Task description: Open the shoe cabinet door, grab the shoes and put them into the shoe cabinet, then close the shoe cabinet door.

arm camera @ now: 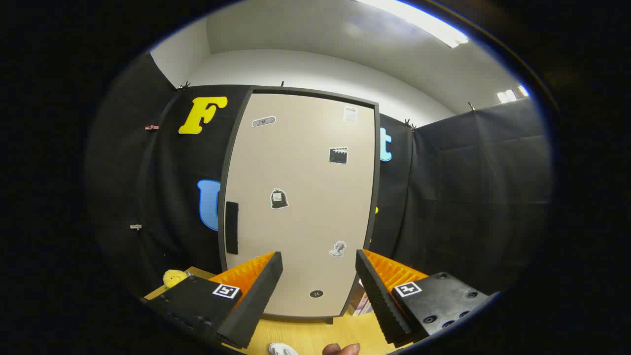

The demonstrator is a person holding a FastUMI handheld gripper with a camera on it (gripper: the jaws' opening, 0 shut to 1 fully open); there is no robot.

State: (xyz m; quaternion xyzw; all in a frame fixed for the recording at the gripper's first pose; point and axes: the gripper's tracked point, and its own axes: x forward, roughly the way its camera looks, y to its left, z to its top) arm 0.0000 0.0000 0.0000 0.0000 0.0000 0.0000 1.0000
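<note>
The shoe cabinet (300, 197) stands upright ahead of me on a wooden table, its beige door shut and dotted with small stickers. A dark vertical handle (231, 228) sits at the door's left edge. My gripper (319, 259) is open, its two fingers spread wide in front of the lower part of the door, apart from it, with nothing between them. A bit of a white shoe (282, 349) peeks out below, between the fingers, on the table.
The wooden table (305, 333) runs under the cabinet. A small yellow plush toy (173, 277) lies to the left of the cabinet's base. Part of a person's hand (341, 349) shows beside the white shoe. Black cloth walls surround the booth.
</note>
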